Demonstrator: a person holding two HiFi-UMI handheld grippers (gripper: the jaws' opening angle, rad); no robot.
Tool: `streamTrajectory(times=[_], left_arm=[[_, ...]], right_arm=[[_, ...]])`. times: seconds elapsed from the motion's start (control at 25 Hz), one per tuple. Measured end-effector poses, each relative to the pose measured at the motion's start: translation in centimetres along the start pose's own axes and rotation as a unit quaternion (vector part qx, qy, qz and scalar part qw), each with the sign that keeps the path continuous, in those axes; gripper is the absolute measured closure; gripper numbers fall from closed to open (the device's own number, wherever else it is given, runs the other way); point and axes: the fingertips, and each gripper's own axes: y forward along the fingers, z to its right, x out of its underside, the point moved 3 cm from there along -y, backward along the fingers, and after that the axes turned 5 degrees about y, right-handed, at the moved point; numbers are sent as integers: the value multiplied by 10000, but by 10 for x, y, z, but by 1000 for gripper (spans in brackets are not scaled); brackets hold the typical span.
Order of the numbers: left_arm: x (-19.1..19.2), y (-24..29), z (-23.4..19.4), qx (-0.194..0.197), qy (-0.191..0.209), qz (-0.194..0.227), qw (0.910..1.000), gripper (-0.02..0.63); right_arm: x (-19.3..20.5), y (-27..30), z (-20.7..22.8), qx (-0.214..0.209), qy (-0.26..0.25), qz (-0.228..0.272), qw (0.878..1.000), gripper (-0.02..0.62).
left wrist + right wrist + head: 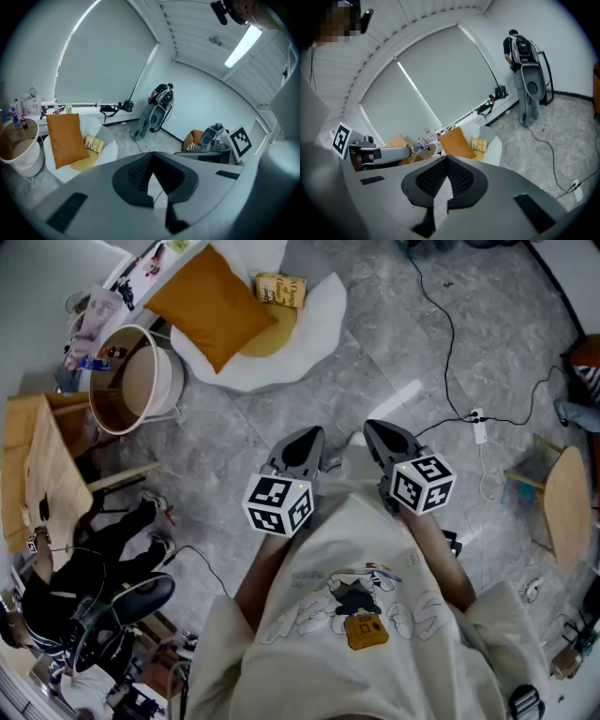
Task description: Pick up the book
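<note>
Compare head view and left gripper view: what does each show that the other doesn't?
Head view only: the person's shirt and a power strip on the floor. Left gripper view only: the ceiling light, the window blind and a grey machine leaning at the wall. Both: the book on the white seat, by the orange cushion.

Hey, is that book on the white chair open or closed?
Closed: the book shows its whole yellow front cover, resting on the white chair beside the orange cushion.
</note>
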Motion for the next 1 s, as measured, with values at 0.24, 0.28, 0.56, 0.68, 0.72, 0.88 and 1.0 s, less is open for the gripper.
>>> streamTrajectory(times=[0.24, 0.28, 0.56, 0.68, 0.72, 0.88, 1.0], left_arm=[[9, -55, -12, -117, -342, -24, 9993, 601], [10, -59, -17, -134, -363, -11, 9993, 601], [10, -52, -5, -44, -133, -87, 9999, 601], [5, -40, 11, -101, -66, -74, 9999, 601], [2, -35, 16, -163, -73, -35, 9998, 601], [-1, -19, 34, -423, -183, 19, 9989, 601], [4, -14, 43, -589, -230, -13, 9980, 601]], right_arm=[[12, -6, -53, -14, -315, -331, 9990, 572], [14, -5, -59, -82, -343, -343, 9988, 572], [9, -22, -48, -342, -81, -122, 9993, 571], [6, -30, -37, -436, 90, -138, 9989, 571], [5, -32, -34, -499, 81, -181, 9986, 571], [-1, -33, -18, -789, 64, -362, 9962, 571], [-2, -33, -6, -896, 88, -447, 9949, 571]])
